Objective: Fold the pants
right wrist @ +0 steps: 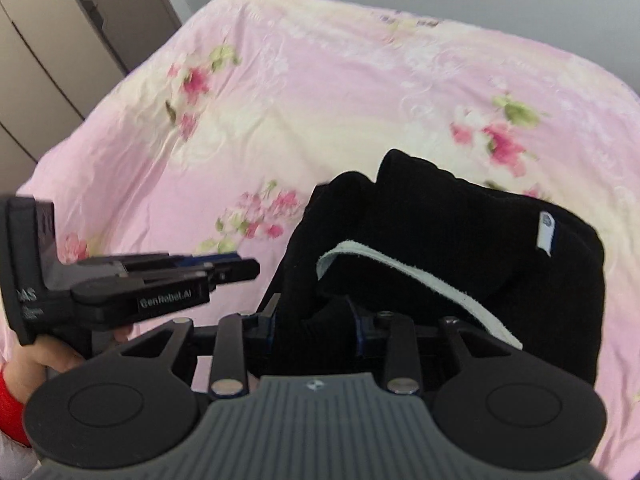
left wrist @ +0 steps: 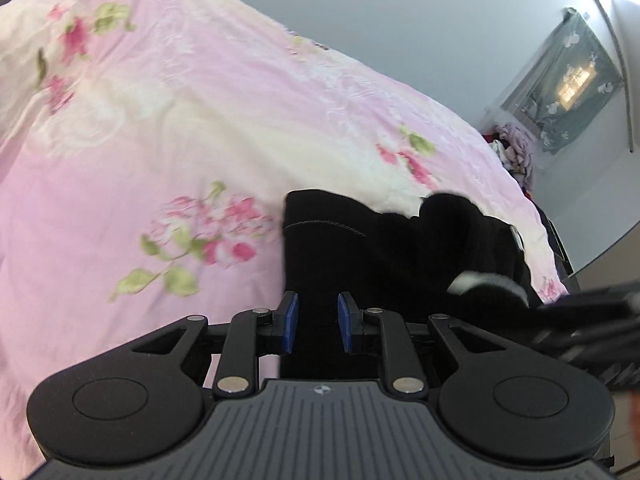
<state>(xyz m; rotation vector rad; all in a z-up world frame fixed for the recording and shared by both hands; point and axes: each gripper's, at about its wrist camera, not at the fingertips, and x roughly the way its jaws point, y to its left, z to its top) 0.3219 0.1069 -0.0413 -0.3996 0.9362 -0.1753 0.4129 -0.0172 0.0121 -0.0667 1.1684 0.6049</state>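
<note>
The black pants (left wrist: 360,248) lie bunched on the pink floral bedspread (left wrist: 160,140), with a white inner waistband strip (right wrist: 400,276) and a small white label (right wrist: 546,234) showing. My left gripper (left wrist: 318,322) has its blue pads a little apart with black fabric running between them. My right gripper (right wrist: 316,320) is shut on a thick bunch of the pants (right wrist: 460,240), its pads mostly buried in cloth. The left gripper (right wrist: 224,270) shows side-on in the right wrist view, left of the pants. The right gripper shows blurred at the right edge of the left wrist view (left wrist: 592,312).
The bedspread (right wrist: 320,100) covers the bed. A wardrobe (right wrist: 60,40) stands at the left. A curtained window (left wrist: 568,80) and a pile of clothes (left wrist: 516,148) are at the far right. My hand with a red cuff (right wrist: 16,380) holds the left gripper.
</note>
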